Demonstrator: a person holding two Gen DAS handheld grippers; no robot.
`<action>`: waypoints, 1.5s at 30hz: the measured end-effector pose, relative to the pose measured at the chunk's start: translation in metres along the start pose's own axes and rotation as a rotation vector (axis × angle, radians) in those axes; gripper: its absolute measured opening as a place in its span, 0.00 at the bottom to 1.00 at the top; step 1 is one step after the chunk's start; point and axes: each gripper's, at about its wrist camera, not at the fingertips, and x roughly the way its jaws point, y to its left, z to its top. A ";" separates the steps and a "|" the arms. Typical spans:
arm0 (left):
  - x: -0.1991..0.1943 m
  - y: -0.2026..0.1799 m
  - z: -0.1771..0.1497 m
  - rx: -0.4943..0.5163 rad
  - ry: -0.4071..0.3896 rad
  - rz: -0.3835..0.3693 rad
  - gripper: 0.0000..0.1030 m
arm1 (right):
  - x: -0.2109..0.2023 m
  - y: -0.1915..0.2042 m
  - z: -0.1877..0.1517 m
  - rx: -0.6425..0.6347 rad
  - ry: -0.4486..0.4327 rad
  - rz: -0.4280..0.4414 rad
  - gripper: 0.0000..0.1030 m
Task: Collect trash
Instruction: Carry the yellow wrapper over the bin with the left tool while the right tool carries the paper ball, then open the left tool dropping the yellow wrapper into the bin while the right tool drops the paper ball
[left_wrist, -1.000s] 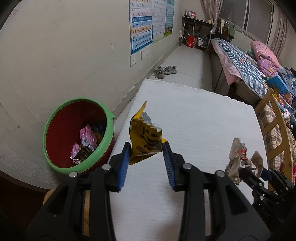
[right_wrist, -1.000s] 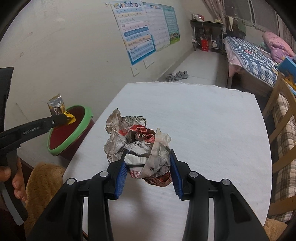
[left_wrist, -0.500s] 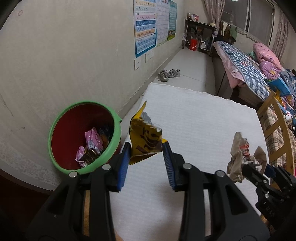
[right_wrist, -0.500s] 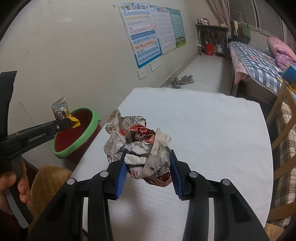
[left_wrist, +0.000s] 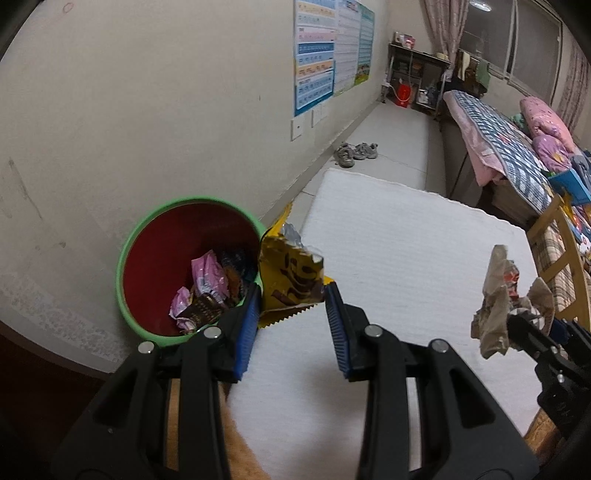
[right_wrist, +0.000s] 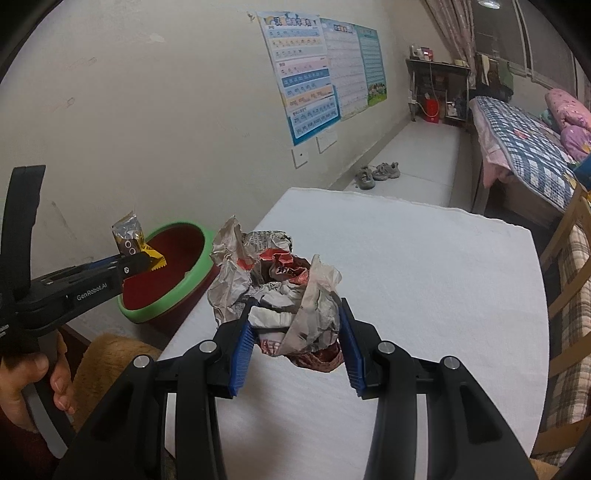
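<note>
White table (left_wrist: 406, 258): left gripper (left_wrist: 291, 314), yellow wrapper (left_wrist: 291, 277) now nearer green bin (left_wrist: 129, 258)

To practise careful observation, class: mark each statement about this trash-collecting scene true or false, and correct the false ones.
1. The left tool grips a yellow and brown snack wrapper. True.
2. The right tool is empty. False: it holds a crumpled wad of paper and wrappers.
3. The round bin with a green rim and red inside already holds wrappers. True.
4. The bin stands on the white table. False: it stands beside the table, near the wall.
</note>
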 end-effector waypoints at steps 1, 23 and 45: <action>0.000 0.002 0.000 -0.003 0.001 0.003 0.34 | 0.002 0.003 0.001 -0.002 0.004 0.004 0.40; 0.007 0.060 -0.004 -0.087 0.002 0.078 0.34 | 0.023 0.040 0.011 -0.097 0.029 0.047 0.40; 0.010 0.127 -0.007 -0.174 0.004 0.158 0.34 | 0.060 0.084 0.035 -0.135 0.068 0.117 0.40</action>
